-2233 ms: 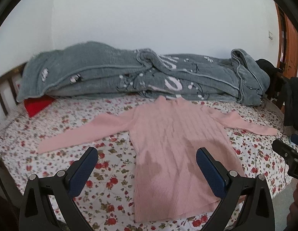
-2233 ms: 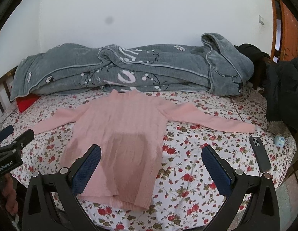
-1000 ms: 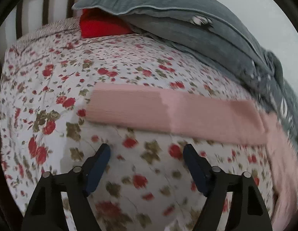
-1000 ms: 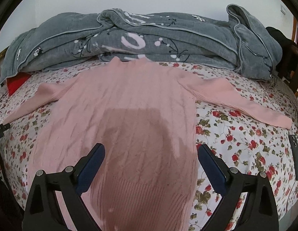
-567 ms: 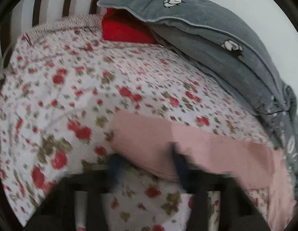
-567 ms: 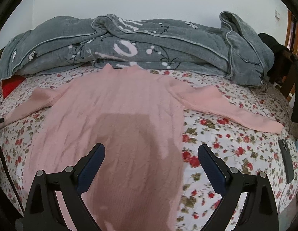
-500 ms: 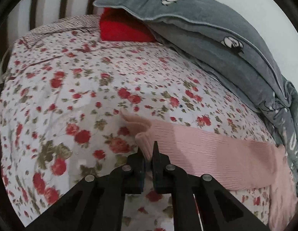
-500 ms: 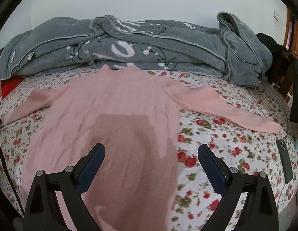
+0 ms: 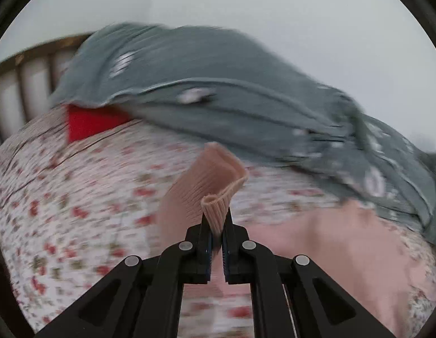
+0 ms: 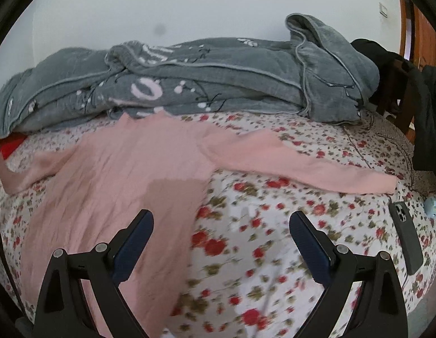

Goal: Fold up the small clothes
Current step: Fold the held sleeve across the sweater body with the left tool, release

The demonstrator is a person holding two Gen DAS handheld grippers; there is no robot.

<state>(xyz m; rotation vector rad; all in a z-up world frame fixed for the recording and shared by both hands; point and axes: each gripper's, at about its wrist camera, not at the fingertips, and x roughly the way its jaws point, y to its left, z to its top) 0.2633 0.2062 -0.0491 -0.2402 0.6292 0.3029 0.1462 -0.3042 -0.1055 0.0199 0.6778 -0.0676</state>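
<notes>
A pink ribbed sweater (image 10: 119, 174) lies flat on the floral bed sheet (image 10: 274, 239), collar toward the wall. In the left wrist view my left gripper (image 9: 215, 235) is shut on the cuff of the sweater's left sleeve (image 9: 209, 186), which is lifted off the sheet and curls over the fingertips. The sweater's body (image 9: 324, 253) spreads to the lower right there. My right gripper (image 10: 220, 242) is open above the sweater's right side edge, holding nothing. The right sleeve (image 10: 302, 166) stretches flat toward the right.
A grey blanket (image 10: 189, 84) is heaped along the wall behind the sweater. A red item (image 9: 91, 122) pokes out under its left end, by the wooden bed rail (image 9: 23, 76). A dark phone (image 10: 406, 236) and a small blue object (image 10: 433, 207) lie at the right edge, near dark clothes (image 10: 426, 112).
My left gripper shut on the left sleeve's cuff and lifted it up and toward the sweater's body. My right gripper, still open, drifted right, off the sweater's middle toward its right edge.
</notes>
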